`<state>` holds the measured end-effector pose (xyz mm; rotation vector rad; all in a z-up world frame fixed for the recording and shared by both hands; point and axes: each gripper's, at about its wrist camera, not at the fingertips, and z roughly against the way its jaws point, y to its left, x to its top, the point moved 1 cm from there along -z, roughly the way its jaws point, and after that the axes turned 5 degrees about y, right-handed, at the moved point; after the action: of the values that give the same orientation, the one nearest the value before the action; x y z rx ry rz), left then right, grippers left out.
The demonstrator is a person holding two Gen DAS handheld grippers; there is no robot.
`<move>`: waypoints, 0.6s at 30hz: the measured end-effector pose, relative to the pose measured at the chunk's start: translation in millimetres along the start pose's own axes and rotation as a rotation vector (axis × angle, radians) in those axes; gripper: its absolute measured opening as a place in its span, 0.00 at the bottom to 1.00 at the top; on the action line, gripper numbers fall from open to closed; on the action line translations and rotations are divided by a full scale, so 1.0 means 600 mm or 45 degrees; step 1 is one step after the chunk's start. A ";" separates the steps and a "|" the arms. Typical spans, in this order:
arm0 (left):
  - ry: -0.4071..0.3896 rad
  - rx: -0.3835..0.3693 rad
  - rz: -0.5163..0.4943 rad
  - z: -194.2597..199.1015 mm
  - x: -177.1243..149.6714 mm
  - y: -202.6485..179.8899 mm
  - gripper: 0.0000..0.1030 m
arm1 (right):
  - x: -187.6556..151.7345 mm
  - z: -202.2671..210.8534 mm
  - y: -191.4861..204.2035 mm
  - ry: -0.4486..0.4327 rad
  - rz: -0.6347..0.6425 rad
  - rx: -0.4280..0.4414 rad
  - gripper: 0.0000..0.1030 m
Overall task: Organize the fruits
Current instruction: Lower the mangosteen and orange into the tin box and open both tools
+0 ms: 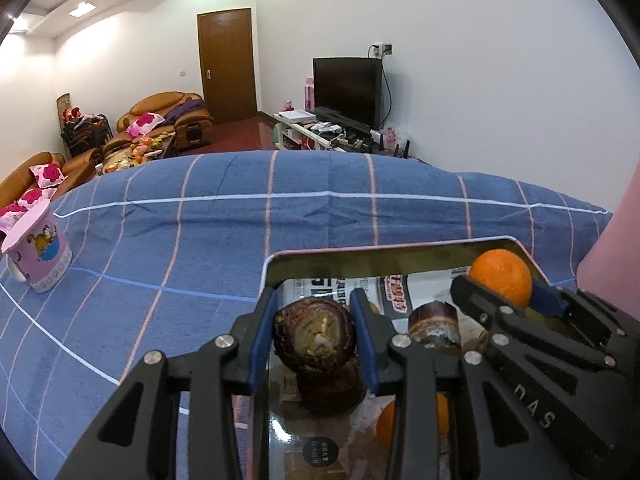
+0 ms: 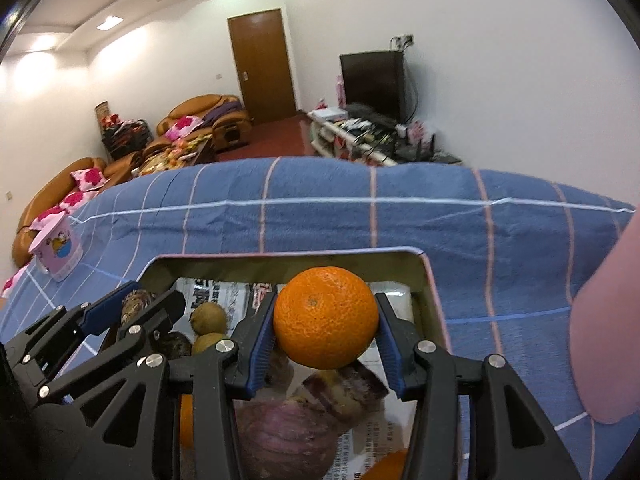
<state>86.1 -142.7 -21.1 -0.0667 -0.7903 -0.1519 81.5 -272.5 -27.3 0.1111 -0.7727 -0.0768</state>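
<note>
Nearest to us, our left gripper [image 1: 314,338] is closed on a dark purple-brown fruit [image 1: 314,334], the blue pads pressed against its two sides and its cut, yellowish end turned toward the camera. It hangs just above the metal tray [image 1: 400,258], over a second dark piece whose shape we cannot make out. Our right gripper [image 2: 326,338] is closed on an orange [image 2: 326,316], pinched at its widest part and held clear of the tray's lining, close to the far right corner.

What the coming move turns on, we judge, is that both loads sit straight ahead between their own pads and right over the tray, so each has only to go down or be carried off. The orange is round and has no long axis; the dark fruit looks stubby, its axis running roughly toward us. The right hand is nearer the far right corner, the left nearer the left wall.

Below them the tray is lined with newspaper [image 2: 224,292]. Its bold headline characters are visible, but we cannot read them. Two small brown fruits [image 2: 208,318] lie on it, with a larger purple piece [image 2: 288,436] nearer us and another orange [image 1: 386,424] partly hidden. A dark round sticker [image 1: 319,453] carries small print too fine to read. The left view shows pale letters on the right gripper's body that seem to read "DAS".

Farther off, a pink cup [image 1: 38,250] with a cartoon cat on it stands well apart on the blue checked cloth [image 1: 320,212].
</note>
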 end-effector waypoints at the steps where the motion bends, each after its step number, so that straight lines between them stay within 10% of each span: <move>1: -0.005 0.005 -0.003 0.002 0.001 0.000 0.38 | -0.001 0.000 0.000 -0.001 -0.002 0.006 0.48; 18: 0.060 -0.038 -0.084 -0.001 -0.002 -0.030 0.39 | -0.010 0.043 -0.010 -0.144 -0.084 0.017 0.60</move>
<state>83.0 -160.3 -22.2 -0.0647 -0.7433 -0.2270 58.9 -279.5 -14.0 0.1457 -0.8824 -0.1420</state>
